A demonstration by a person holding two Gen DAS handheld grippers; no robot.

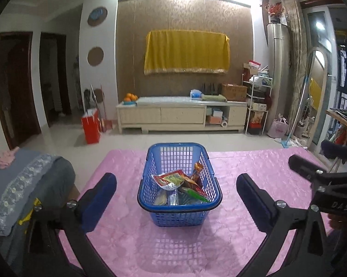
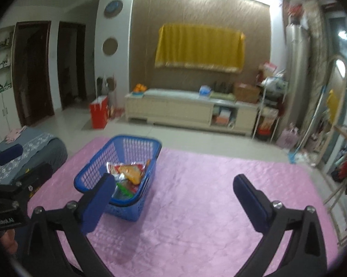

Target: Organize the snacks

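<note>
A blue plastic basket stands on the pink quilted tabletop. Several snack packets lie inside it, red, orange and green ones among them. My left gripper is open, its blue-padded fingers wide to either side of the basket and short of it, with nothing between them. In the right wrist view the basket sits left of centre with the snack packets in it. My right gripper is open and empty over the pink cloth; its left finger overlaps the basket's near rim in the picture.
A grey cushioned seat with a lace cover borders the table's left side. Across the tiled floor stand a low cream cabinet, a red bag and a cluttered white rack. A wooden frame stands at the right.
</note>
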